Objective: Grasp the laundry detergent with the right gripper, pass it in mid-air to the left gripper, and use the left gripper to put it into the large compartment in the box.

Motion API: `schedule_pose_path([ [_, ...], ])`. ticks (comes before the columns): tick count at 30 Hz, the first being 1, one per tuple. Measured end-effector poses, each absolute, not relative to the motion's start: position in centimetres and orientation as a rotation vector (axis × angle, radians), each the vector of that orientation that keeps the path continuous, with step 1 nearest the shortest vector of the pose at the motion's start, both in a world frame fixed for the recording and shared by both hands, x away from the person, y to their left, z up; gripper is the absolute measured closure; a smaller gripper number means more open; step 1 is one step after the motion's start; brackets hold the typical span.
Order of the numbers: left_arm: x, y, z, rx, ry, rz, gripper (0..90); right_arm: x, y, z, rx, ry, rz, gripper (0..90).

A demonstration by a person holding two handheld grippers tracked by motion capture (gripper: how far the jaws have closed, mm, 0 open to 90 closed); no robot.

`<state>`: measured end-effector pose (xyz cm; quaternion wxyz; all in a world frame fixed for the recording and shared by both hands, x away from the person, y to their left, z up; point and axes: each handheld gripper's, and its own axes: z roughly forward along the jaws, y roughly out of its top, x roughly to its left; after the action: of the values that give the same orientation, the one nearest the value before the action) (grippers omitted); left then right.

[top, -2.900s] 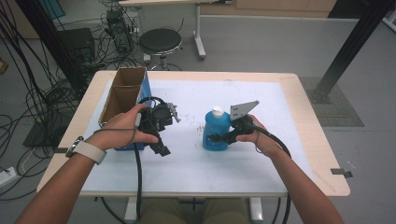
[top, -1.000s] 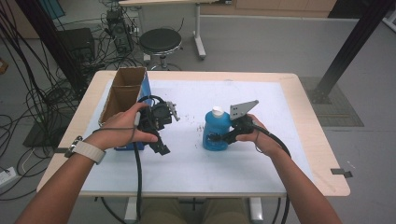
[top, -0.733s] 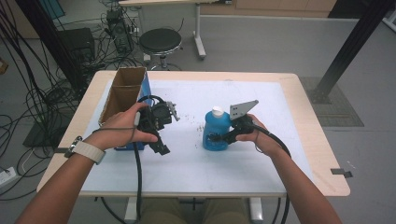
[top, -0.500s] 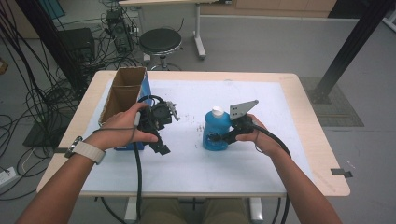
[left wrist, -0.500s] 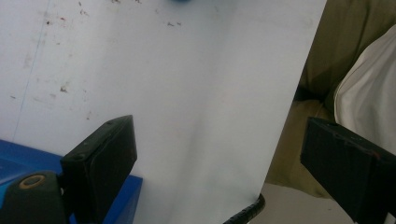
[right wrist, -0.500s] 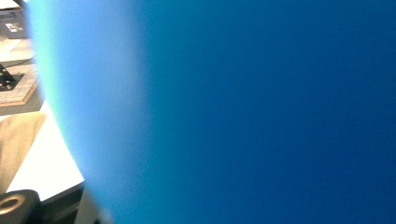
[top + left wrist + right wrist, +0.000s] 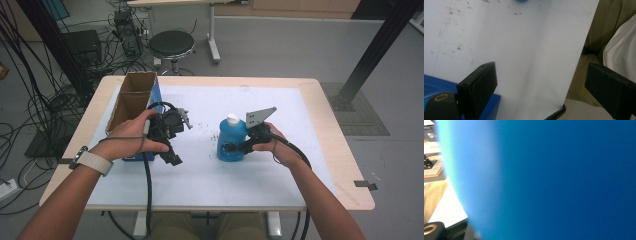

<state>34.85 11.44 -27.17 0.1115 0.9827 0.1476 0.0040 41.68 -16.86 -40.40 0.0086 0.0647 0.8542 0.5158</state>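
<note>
A translucent blue plastic bottle with a white cap stands upright near the middle of the white-topped table. The right gripper clamps its lower body, while the left gripper, beside a cardboard box, gapes wide with nothing between its jaws.

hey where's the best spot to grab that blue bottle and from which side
Grip the blue bottle around its wide lower body, probably from its right side, level with the table. It stands upright with a narrow white cap on top, so the body gives flatter, broader purchase. The right gripper is shut on it there.
</note>
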Motion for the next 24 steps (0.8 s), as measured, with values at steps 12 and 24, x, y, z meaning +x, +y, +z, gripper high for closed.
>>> schedule_pose_path([
  [12,34.88,11.46,-27.16,2.885,0.432,0.010,11.3,41.69,-16.86,-40.44,0.206,2.668,1.616,42.1],
  [24,34.83,11.41,-27.16,2.884,0.434,0.013,11.2,41.65,-16.91,-40.55,0.213,2.661,1.627,42.0],
])
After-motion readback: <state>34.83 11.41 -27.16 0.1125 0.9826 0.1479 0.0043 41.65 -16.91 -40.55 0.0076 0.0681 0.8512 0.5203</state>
